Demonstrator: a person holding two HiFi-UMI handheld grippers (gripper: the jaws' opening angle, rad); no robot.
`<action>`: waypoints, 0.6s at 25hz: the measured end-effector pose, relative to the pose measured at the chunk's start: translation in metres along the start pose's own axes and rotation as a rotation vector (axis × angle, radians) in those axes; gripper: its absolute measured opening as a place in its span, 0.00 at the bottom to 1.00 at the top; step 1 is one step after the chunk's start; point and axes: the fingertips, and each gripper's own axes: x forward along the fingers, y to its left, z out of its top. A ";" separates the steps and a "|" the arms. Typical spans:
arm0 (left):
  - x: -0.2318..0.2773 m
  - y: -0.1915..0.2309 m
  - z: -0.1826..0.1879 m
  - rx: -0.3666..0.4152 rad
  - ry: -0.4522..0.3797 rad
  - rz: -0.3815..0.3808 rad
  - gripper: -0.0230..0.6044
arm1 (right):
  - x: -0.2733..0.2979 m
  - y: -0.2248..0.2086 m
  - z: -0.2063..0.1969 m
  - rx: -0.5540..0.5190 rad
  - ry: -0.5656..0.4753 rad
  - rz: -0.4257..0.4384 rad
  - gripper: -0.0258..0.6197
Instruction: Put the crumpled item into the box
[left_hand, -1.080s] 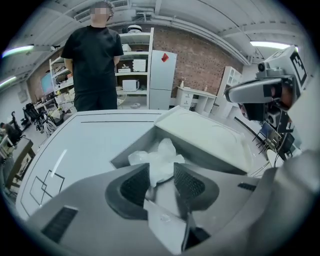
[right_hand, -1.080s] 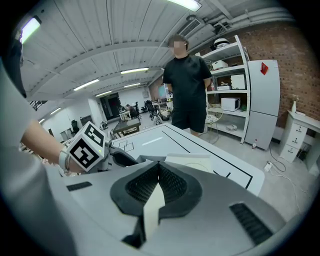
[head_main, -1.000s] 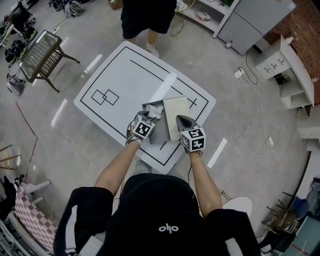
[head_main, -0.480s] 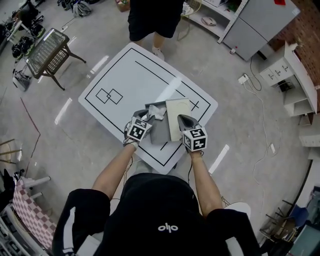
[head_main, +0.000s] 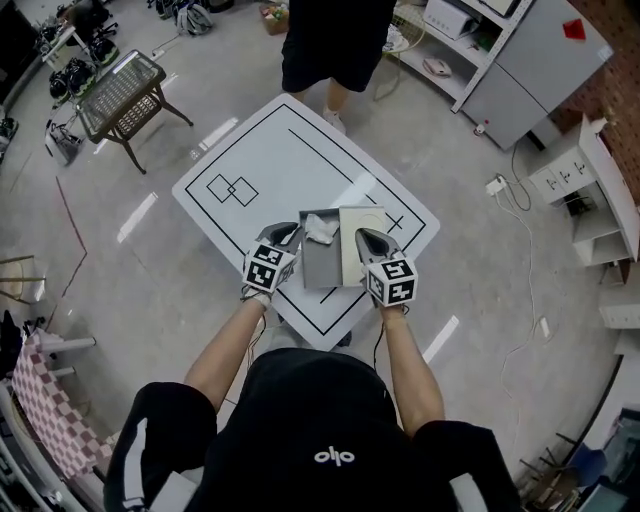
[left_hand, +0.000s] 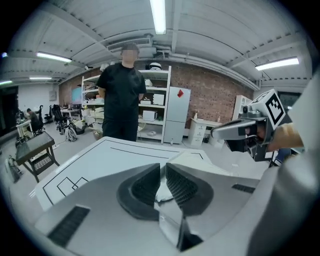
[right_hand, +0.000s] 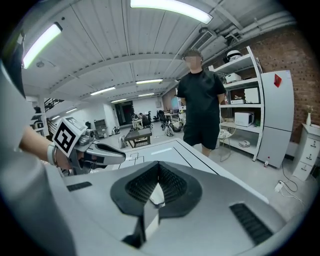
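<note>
The grey box (head_main: 318, 270) stands on the white table (head_main: 250, 150), its beige lid (head_main: 358, 250) folded open to the right. A crumpled white item (head_main: 322, 228) lies in the box's far end. My left gripper (head_main: 287, 232) hovers over the box's left wall, apart from the item. Its jaws have just been closing to a thin slit, and nothing is between them (left_hand: 163, 170). My right gripper (head_main: 362, 236) hangs over the lid's right edge. It is shut and holds nothing (right_hand: 158, 170). Each gripper shows in the other's view: right (left_hand: 220, 132), left (right_hand: 117, 156).
A person in black (head_main: 335, 45) stands at the table's far edge. A wire-topped side table (head_main: 120, 90) is on the floor at far left. White cabinets (head_main: 590, 170) and a cable (head_main: 520, 240) are to the right. Black lines mark the tabletop.
My left gripper has drawn back to the left and off the crumpled item, which stays in the box. Both grippers sit higher over the box than a second ago.
</note>
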 end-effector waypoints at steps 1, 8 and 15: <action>-0.006 0.000 0.004 -0.007 -0.016 0.008 0.10 | -0.001 0.003 0.003 -0.007 -0.006 0.011 0.05; -0.057 -0.009 0.031 -0.062 -0.140 0.091 0.05 | -0.014 0.025 0.018 -0.063 -0.041 0.106 0.05; -0.101 -0.026 0.044 -0.087 -0.233 0.159 0.05 | -0.026 0.046 0.030 -0.120 -0.069 0.194 0.05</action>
